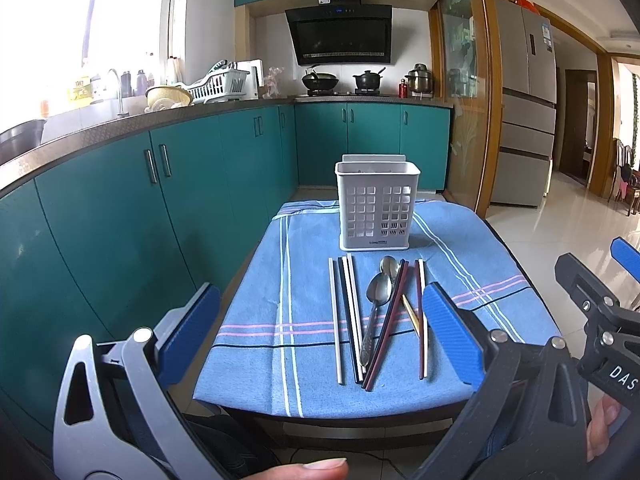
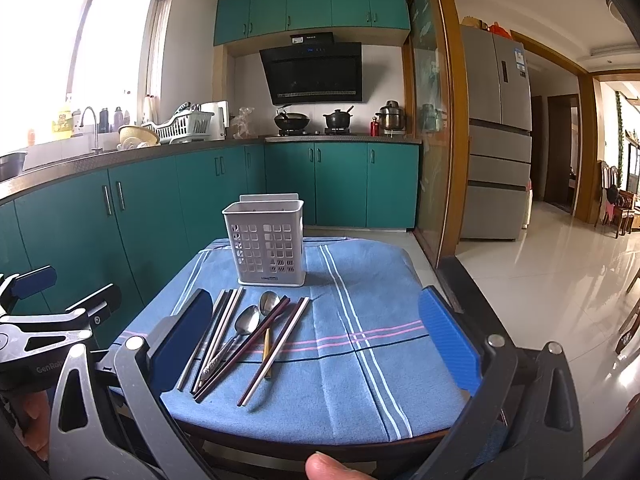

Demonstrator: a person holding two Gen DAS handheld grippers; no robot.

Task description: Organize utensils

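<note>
Left wrist view: left gripper (image 1: pixel 320 332) jaws wide, empty, hovering short of the table edge. White utensil holder (image 1: pixel 377 206) stands upright at 12 o'clock on the blue cloth (image 1: pixel 260 344). Chopsticks (image 1: pixel 347 316) and two spoons (image 1: pixel 378 292) lie flat side by side just in front of it, handles toward 6 o'clock. Right gripper (image 2: pixel 316 340) also wide, empty, with the pile at its 10 o'clock. Nothing looks grasped yet. Judgement: take the outermost piece first, pinch near mid-shaft across its width, lift clear of neighbours, tip upright and drop into the holder. Crossed dark chopsticks over the spoons may drag others along.
</note>
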